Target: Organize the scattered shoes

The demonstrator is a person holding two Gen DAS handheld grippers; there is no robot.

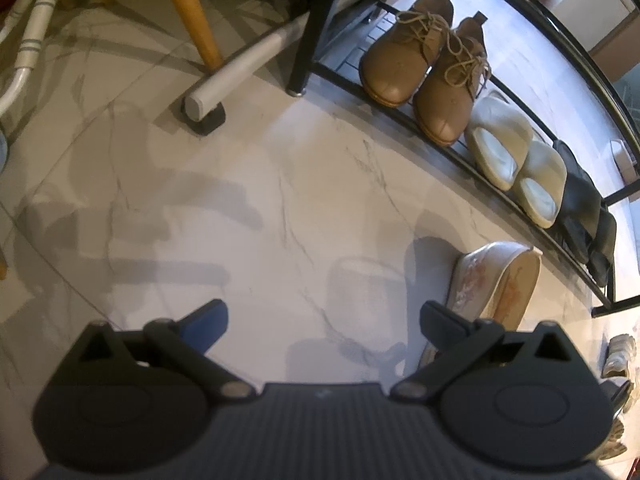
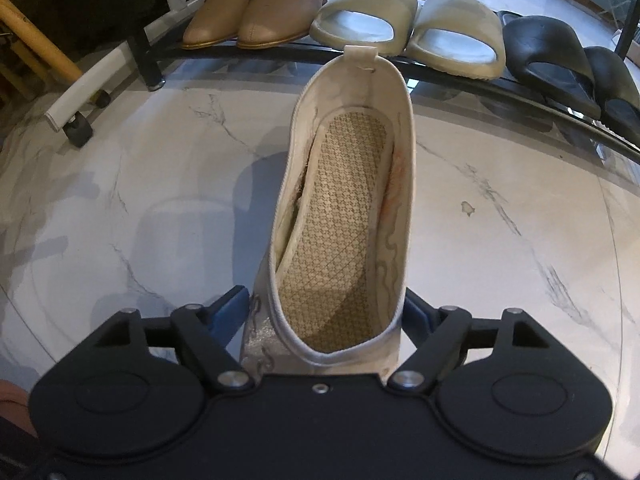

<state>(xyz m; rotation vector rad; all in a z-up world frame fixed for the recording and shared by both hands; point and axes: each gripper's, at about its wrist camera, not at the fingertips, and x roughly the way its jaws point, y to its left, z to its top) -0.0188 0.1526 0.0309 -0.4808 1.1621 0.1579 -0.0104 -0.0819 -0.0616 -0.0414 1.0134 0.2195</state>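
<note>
My right gripper point(image 2: 326, 314) is shut on the toe end of a white embroidered slip-on shoe point(image 2: 340, 208), whose heel points at the black shoe rack point(image 2: 440, 74). The same shoe shows in the left wrist view point(image 1: 496, 280), just right of my left gripper point(image 1: 324, 320), which is open and empty over the marble floor. On the rack's bottom shelf stand tan lace-up shoes point(image 1: 420, 68) point(image 2: 248, 12), cream slides point(image 1: 516, 160) point(image 2: 408, 28) and black slides point(image 1: 588, 220) point(image 2: 568, 64).
A wooden chair leg point(image 1: 188, 12) and a white bar on a black caster point(image 1: 208, 108) stand left of the rack. Another pale shoe point(image 1: 618, 354) lies at the right edge of the left wrist view. Marble floor point(image 2: 120, 184) lies before the rack.
</note>
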